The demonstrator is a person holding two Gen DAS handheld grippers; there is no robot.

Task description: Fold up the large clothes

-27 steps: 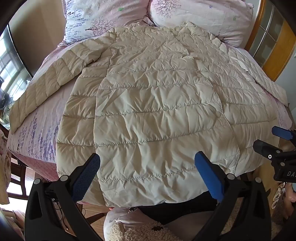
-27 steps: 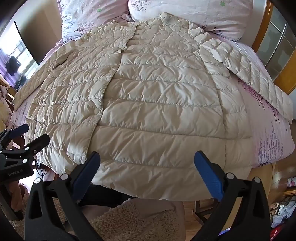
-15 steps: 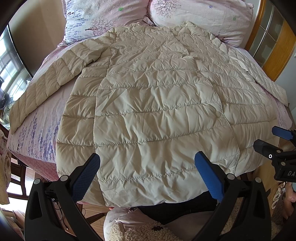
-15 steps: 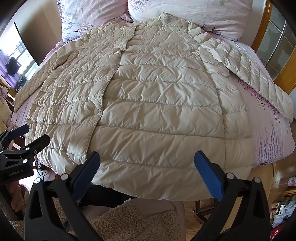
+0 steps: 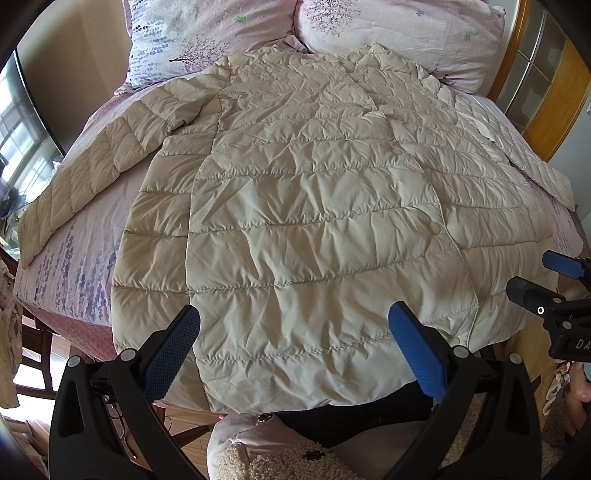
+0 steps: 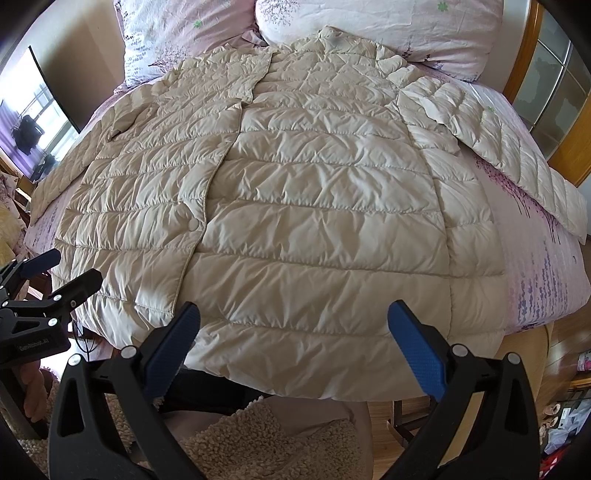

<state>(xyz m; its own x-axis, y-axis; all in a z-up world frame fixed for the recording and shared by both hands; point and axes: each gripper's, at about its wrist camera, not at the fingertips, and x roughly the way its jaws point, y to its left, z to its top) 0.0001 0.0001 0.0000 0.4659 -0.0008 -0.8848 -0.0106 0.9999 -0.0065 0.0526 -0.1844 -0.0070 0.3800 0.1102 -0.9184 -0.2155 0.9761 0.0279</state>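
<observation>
A long cream quilted down coat (image 5: pixel 314 206) lies flat, front up and buttoned, on a pink flowered bed (image 5: pixel 74 258), collar towards the pillows and both sleeves spread out. It also shows in the right wrist view (image 6: pixel 314 206). My left gripper (image 5: pixel 295 350) is open and empty, just above the coat's hem on its left half. My right gripper (image 6: pixel 295 350) is open and empty above the hem on the right half. Each gripper shows at the edge of the other's view: the right gripper (image 5: pixel 546 284), the left gripper (image 6: pixel 48 273).
Two flowered pillows (image 5: pixel 388 26) lie at the head of the bed. A wooden glazed door (image 6: pixel 554 92) stands at the right and a window (image 6: pixel 33 122) at the left. The person's fleecy lap (image 6: pixel 258 443) is below the grippers, with a chair (image 5: pixel 33 350) at the left.
</observation>
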